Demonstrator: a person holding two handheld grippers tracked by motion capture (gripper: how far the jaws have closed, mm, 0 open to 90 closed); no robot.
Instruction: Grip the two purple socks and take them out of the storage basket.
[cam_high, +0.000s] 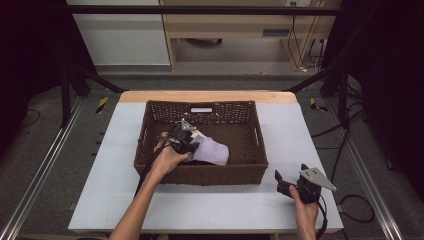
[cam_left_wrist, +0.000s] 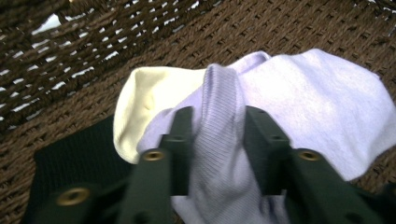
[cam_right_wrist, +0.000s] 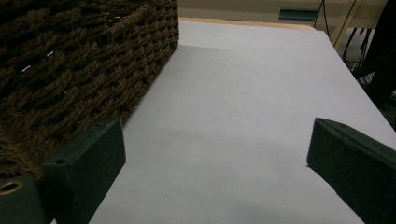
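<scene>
Pale grey desk (cam_high: 125, 195) carries a dark brown woven wicker basket (cam_high: 200, 176); inside it lies a lilac ribbed knit sock (cam_left_wrist: 299, 107) over a cream cloth (cam_left_wrist: 149, 93) and a black fabric piece (cam_left_wrist: 70, 163); the left hand-held gripper (cam_left_wrist: 217, 130) is narrowed on a raised ridge of that sock, running straight ahead between its jaws; the right hand-held gripper (cam_high: 295, 185), wide and holding nothing, rests on the desk outside the basket's near right corner, farther off; no writing is readable.

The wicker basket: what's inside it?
In the basket: a lavender sock pinched by the left gripper, a cream cloth, a dark cloth. Anything underneath is hidden.
</scene>
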